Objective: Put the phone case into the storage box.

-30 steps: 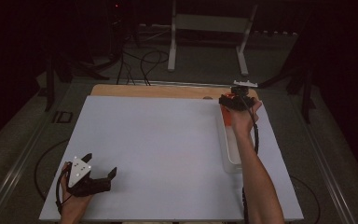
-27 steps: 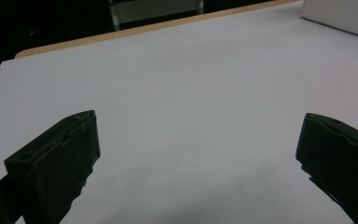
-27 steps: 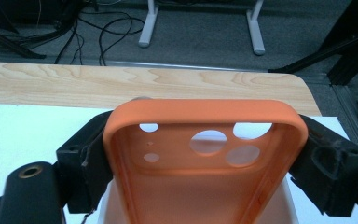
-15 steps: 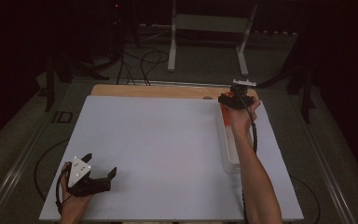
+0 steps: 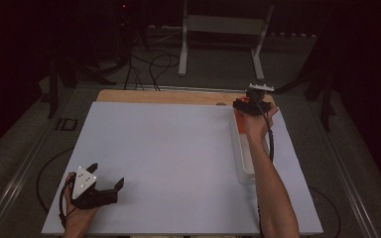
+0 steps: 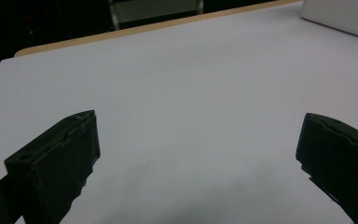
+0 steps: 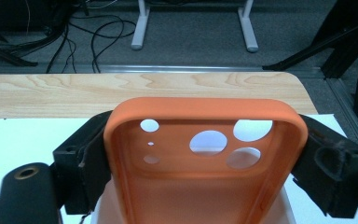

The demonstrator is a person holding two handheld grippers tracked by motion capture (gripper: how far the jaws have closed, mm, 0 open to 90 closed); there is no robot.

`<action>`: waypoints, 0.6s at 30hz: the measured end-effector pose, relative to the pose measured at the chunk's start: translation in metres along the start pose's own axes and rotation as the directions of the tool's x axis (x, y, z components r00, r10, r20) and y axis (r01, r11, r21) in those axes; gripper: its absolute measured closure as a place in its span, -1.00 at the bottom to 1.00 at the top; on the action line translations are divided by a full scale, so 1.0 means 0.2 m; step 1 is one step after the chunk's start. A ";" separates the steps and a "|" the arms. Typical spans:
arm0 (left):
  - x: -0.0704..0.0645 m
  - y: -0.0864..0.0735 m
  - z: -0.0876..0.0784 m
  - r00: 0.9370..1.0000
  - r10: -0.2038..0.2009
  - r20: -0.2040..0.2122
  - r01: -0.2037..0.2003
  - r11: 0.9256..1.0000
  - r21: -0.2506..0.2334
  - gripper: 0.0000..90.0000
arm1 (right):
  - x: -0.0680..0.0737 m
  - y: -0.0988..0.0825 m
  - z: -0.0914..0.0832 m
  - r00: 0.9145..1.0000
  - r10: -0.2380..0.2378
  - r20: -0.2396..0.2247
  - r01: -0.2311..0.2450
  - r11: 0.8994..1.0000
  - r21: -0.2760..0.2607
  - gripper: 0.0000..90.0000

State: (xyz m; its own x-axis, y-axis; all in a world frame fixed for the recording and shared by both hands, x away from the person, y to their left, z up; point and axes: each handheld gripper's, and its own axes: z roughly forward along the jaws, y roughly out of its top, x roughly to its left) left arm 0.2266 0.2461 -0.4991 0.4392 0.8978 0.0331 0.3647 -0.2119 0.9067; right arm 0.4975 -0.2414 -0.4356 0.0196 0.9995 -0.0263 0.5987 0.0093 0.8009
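**Orange case clamped at the far right, left gripper idle**

Wide white sheet across the table, a strip of bare wooden tabletop beyond its far edge, and past that a floor with cables and a white metal stand. Nothing lies between the two tools.

Over to the right gripper: its jaws press on both long sides of an orange phone case. The case's long axis runs away from the camera, the camera-cutout end pointing toward the wooden strip, open inner face up. From the high view it sits at the far right of the sheet, at the far end of a long white tray; what the tray holds cannot be made out.

The left gripper rests near the front left corner, jaws spread wide, bare sheet between them.
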 end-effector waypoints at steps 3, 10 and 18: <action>0.00 0.00 0.00 1.000 0.000 0.000 0.000 1.000 -0.001 -0.99 | 0.00 0.00 0.00 1.000 -0.003 -0.005 0.003 1.000 -0.003 -0.79; 0.00 0.00 0.00 1.000 0.000 0.000 0.000 1.000 -0.002 -0.99 | -0.01 0.00 0.00 1.000 0.007 -0.019 -0.007 1.000 -0.013 -0.83; 0.00 0.00 0.00 1.000 0.000 0.000 0.000 1.000 -0.002 -0.99 | -0.01 0.01 -0.04 0.998 -0.003 -0.057 0.001 0.999 -0.044 -0.83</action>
State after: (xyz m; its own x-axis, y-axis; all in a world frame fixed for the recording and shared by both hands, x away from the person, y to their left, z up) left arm 0.2266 0.2464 -0.4988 0.4388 0.8980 0.0332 0.3631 -0.2110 0.9076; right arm 0.4917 -0.2421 -0.4285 -0.0281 0.9996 0.0052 0.5628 0.0115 0.8265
